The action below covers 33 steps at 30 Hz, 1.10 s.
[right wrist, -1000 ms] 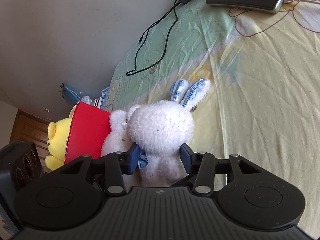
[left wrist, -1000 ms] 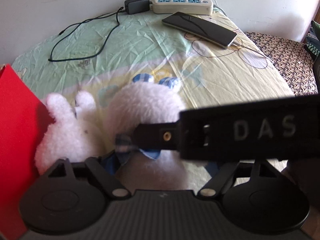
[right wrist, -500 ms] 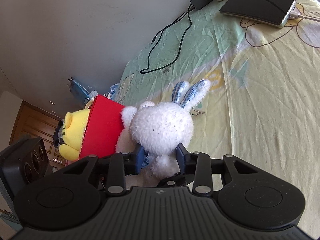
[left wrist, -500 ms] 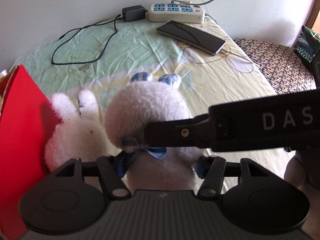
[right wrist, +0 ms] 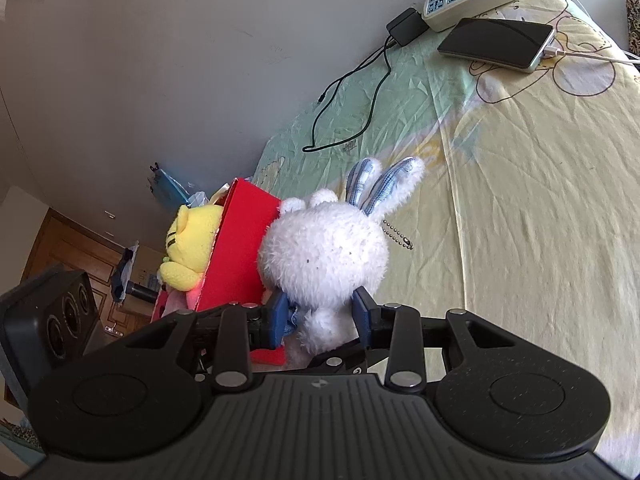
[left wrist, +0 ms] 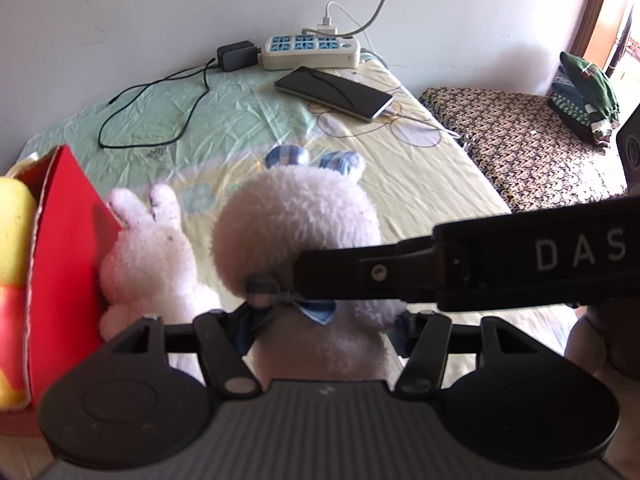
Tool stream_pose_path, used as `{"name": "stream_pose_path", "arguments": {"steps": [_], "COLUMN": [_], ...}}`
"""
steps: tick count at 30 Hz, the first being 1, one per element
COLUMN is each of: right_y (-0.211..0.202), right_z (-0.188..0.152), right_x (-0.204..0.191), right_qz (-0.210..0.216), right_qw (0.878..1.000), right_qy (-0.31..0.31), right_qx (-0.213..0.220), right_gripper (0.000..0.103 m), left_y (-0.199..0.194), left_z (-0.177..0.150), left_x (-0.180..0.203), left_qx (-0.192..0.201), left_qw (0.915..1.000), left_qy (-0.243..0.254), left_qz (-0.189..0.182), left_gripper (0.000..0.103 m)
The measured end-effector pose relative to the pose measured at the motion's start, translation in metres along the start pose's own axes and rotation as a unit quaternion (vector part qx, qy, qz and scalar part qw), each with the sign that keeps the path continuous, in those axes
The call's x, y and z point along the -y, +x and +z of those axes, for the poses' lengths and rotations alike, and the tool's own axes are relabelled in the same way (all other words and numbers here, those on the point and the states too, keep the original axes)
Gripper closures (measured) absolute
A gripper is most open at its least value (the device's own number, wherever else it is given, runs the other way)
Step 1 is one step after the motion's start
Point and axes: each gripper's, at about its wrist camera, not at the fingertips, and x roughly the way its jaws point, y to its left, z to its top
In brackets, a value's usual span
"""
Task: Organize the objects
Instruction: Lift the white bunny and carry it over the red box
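A white plush rabbit with blue checked ears [right wrist: 326,242] is lifted above the bed, and my right gripper [right wrist: 322,316] is shut on its body just below the head. The same rabbit [left wrist: 296,224] fills the left wrist view, with the right gripper's black arm [left wrist: 480,268] crossing in front of it. My left gripper [left wrist: 324,326] has its fingers on either side of the rabbit's lower body. A second small white plush [left wrist: 148,248] leans against a red box [left wrist: 60,240]. A yellow plush [right wrist: 190,246] sits inside the red box [right wrist: 240,248].
On the far side of the sheet lie a phone [left wrist: 334,92] on a charging cable, a white power strip [left wrist: 310,52], and a black adapter [left wrist: 236,56] with a looped cord. A patterned bench [left wrist: 520,136] with folded clothes stands to the right. A black speaker [right wrist: 52,316] stands at left.
The white rabbit has been raised off the sheet and carried toward the red box. Both cameras have risen, and the yellow plush in the box has come into the left view.
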Motion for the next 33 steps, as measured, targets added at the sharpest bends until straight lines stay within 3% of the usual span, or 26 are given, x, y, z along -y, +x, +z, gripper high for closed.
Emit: {"name": "stream_pose_path", "arguments": {"steps": [8, 16, 23, 33], "right_y": [-0.020, -0.018, 0.004, 0.065], "right_z": [-0.019, -0.031, -0.032, -0.030], "right_x": [-0.033, -0.080, -0.120, -0.184], "right_qz": [0.002, 0.010, 0.031, 0.071], "right_qw": [0.999, 0.997, 0.995, 0.989], "right_qy": [-0.024, -0.053, -0.078, -0.123], "right_qx": [0.024, 0.049, 0.055, 0.038], "right_gripper": [0.066, 0.066, 0.066, 0.065], "left_y": [-0.043, -0.089, -0.122, -0.158], "left_z": [-0.016, -0.025, -0.032, -0.045], "left_x": [0.004, -0.020, -0.059, -0.133], "left_qx": [0.033, 0.071, 0.102, 0.136], "left_qw": [0.9992, 0.9968, 0.9943, 0.9890], "left_qy": [-0.001, -0.006, -0.017, -0.051], "left_qz": [-0.021, -0.035, -0.023, 0.028], "left_gripper": [0.043, 0.043, 0.043, 0.043]}}
